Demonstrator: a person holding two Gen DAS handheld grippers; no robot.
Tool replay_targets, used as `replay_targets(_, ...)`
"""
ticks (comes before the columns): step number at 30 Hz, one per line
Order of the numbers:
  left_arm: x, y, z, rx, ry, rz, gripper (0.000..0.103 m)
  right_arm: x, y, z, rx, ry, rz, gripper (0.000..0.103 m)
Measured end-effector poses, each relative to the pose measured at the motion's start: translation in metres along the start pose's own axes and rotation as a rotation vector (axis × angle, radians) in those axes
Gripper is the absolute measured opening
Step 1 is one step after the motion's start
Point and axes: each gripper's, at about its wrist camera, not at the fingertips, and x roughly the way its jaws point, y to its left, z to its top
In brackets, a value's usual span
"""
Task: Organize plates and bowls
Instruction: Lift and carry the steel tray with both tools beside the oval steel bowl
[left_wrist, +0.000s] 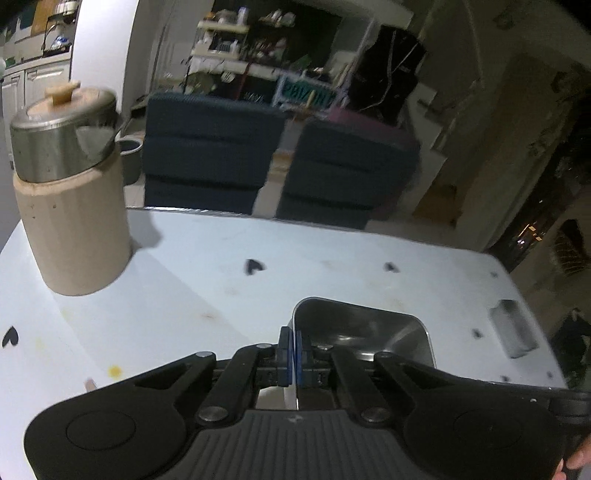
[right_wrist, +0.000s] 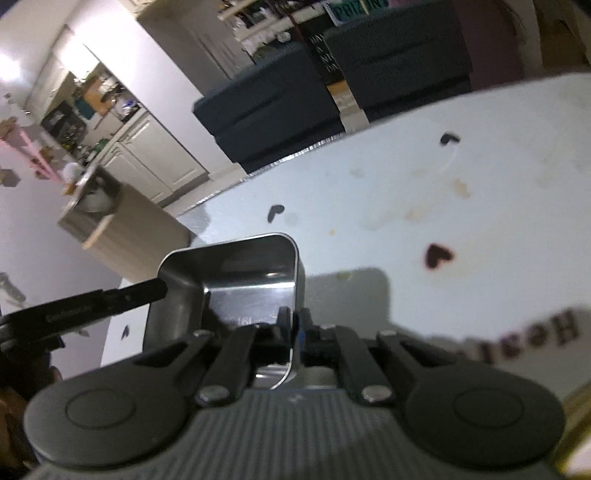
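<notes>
A rectangular steel tray-bowl (left_wrist: 362, 332) is held above a white table (left_wrist: 258, 295). My left gripper (left_wrist: 294, 354) is shut on its left wall, blue pads pinching the rim. In the right wrist view the same steel tray-bowl (right_wrist: 240, 280) shows tilted, and my right gripper (right_wrist: 294, 325) is shut on its right wall. The left gripper's black finger (right_wrist: 110, 299) reaches the tray's far left wall in that view.
A beige canister with a steel lidded pot (left_wrist: 70, 192) stacked on it stands at the table's far left; it also shows in the right wrist view (right_wrist: 118, 229). Two dark blue chairs (left_wrist: 277, 158) stand behind the table's far edge. Heart stickers (right_wrist: 437, 255) and stains dot the table.
</notes>
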Motion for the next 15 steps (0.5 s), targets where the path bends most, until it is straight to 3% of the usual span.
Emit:
replay_targets(7,-0.053,-0.05,-0.041,0.026,-0.029,-0.028,0.004,-0.072,-0.016,-0.022,-0.067,-0.005,0.039,0.005)
replay_targets(15,-0.077,-0.057,-0.1,-0.006,0.02,-0.018,0.004,-0.108,-0.029,-0.074,-0.114,0.04,0.057,0.005)
